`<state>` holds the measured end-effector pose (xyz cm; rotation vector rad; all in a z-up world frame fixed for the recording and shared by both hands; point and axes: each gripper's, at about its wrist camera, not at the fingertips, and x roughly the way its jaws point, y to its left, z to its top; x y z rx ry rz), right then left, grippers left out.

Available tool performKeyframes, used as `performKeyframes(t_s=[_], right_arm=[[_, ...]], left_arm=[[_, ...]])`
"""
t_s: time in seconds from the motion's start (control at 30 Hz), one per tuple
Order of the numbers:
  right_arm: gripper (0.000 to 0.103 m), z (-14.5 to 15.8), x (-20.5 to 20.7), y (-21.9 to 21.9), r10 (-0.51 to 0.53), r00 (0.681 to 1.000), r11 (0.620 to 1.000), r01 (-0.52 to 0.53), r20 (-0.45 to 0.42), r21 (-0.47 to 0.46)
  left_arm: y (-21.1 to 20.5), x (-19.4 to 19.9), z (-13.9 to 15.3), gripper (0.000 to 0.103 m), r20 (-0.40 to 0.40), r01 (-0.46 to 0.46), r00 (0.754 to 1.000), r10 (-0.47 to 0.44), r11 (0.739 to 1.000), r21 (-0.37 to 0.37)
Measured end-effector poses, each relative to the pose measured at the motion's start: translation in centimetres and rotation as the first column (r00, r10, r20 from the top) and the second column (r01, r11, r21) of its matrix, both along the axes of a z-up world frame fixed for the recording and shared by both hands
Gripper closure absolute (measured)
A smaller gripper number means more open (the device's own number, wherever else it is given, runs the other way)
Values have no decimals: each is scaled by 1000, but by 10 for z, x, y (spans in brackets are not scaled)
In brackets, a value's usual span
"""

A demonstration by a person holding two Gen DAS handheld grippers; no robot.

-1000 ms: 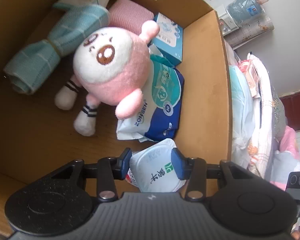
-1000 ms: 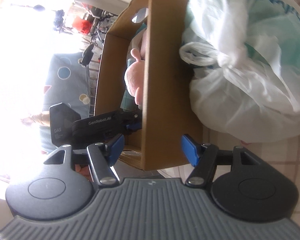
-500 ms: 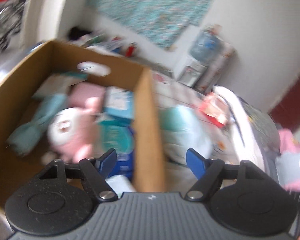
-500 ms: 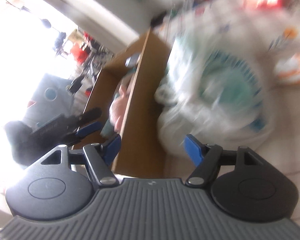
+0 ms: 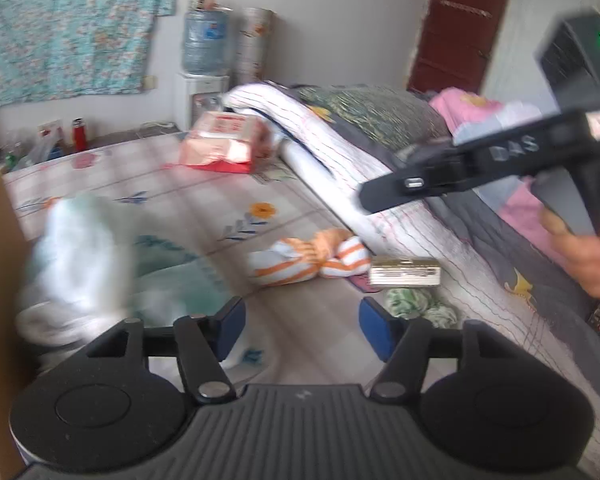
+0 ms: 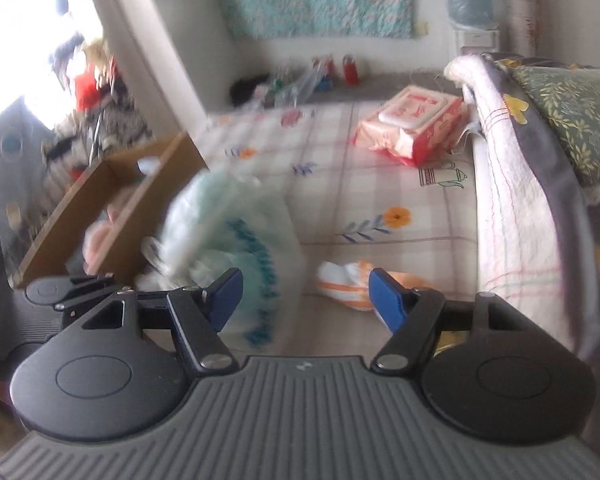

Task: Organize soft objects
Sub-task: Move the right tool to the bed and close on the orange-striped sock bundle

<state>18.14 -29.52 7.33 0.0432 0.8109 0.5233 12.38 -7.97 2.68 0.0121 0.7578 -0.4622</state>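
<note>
Hovering over the bed, left claw empty, jaws just narrowing, right claw agape, striped plush ahead

An orange-and-white striped soft toy lies flat on the bed sheet just ahead of both tongs, between their tips. A white plastic bag with teal print, bulging and blurred, sits ahead-left of the tongs against the cardboard box. A red-and-pink soft pack lies farther ahead, flat near the folded quilt
</note>
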Motion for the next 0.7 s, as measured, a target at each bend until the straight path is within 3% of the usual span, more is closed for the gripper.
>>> performKeyframes(t_s=[0.1,0.27,0.6,0.7], right_arm=[[37,-14,26,-5,66,997,997,-67,-29,-23],[46,-42,71,3,131,987,991,-134,-90,-28],[49,-104,129,16,175,952,980,-192,-250,-46],[49,-116,134,17,183,937,981,-194,-299,-8]], left_arm=[[-20,18,-18,50,-35,4,999,-3,1000,3],[-40,47,-38,55,-79,-7,997,7,1000,-3],[-56,89,-72,56,-160,-59,985,62,998,21],[-54,99,-81,53,-199,-84,976,84,996,11]])
